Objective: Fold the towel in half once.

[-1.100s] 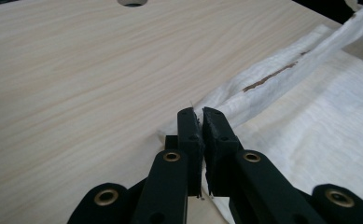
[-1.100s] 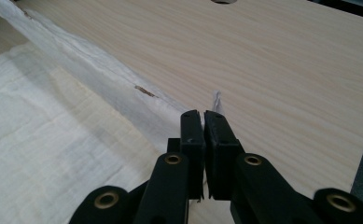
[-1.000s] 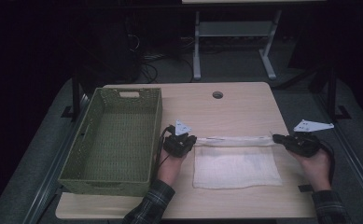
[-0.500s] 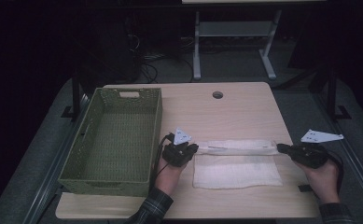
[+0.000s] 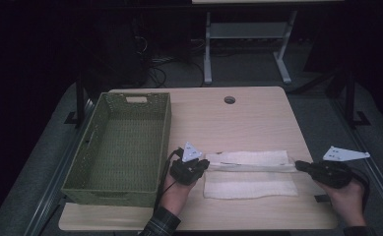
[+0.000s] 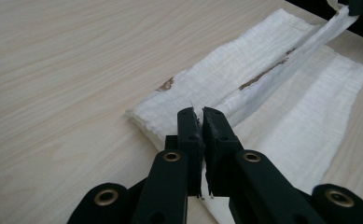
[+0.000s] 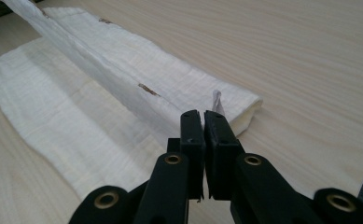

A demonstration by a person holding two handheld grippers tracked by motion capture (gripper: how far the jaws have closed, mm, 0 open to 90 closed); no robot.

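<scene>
Dark room, light wood tabletop (image 5: 258, 118) with a green woven basket (image 5: 122, 142) at its left. White cloth (image 5: 250, 184) lies near the front edge, right of the basket. Left gripper (image 5: 204, 166) fingers clenched on the cloth's left corner, right gripper (image 5: 300, 166) fingers clenched on its right corner, the pinched edge lifted taut between them.

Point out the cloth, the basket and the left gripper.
cloth (image 5: 250, 185), high view, on its flat near layer.
basket (image 5: 165, 142), high view, on its right wall.
left gripper (image 6: 202, 117), left gripper view, at its shut jaw tips.
</scene>
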